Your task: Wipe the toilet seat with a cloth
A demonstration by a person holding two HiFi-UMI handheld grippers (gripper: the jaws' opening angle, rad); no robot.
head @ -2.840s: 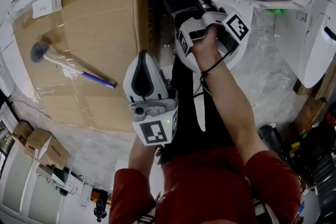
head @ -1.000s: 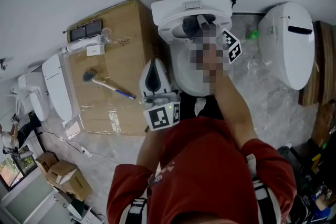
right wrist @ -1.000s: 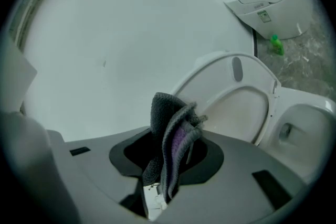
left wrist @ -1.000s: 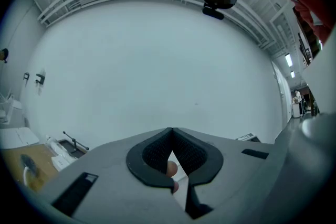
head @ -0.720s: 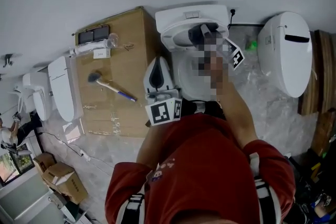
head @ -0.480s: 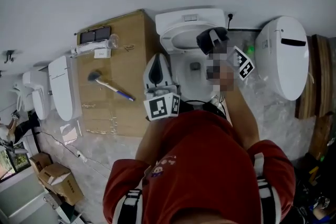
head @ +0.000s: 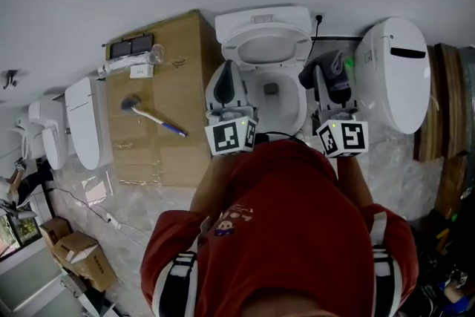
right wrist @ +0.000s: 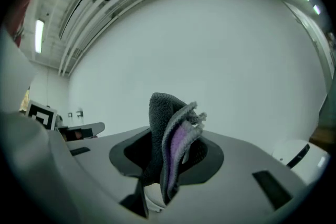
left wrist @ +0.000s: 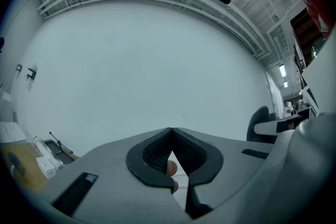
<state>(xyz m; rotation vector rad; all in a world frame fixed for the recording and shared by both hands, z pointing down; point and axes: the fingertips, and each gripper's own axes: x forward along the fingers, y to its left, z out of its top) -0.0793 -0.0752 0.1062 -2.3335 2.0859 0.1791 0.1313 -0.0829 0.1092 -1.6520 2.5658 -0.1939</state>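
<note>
A view from above shows a person in a red shirt (head: 282,234) standing in front of a white toilet (head: 261,17) set against a pale wall, with a gripper in each hand pointing up. The toilet seat (head: 293,59) shows as a white oval ring just below the tank, with the open bowl (head: 278,104) beneath it. The left gripper (left wrist: 171,131) is at the left edge of the bowl. Its jaws are pressed together at the tips with nothing between them, and a fingertip of the holding hand shows through the gap lower down. The right gripper (right wrist: 170,157) is just right of the bowl, clamped on a folded grey cloth (right wrist: 168,123) with a purple inner face, which sticks up above the jaws. From above, the cloth is clear of the seat, between this toilet and a second white toilet (head: 393,74) further right. To the left stands a large cardboard box (head: 159,152), up against the toilet. On it lie a brush (head: 152,115) with a blue handle end and, near the wall, some plastic-wrapped items (head: 126,64). Further left is another white toilet part (head: 83,131). Small cardboard boxes (head: 78,267) sit on the floor at the lower left.
</note>
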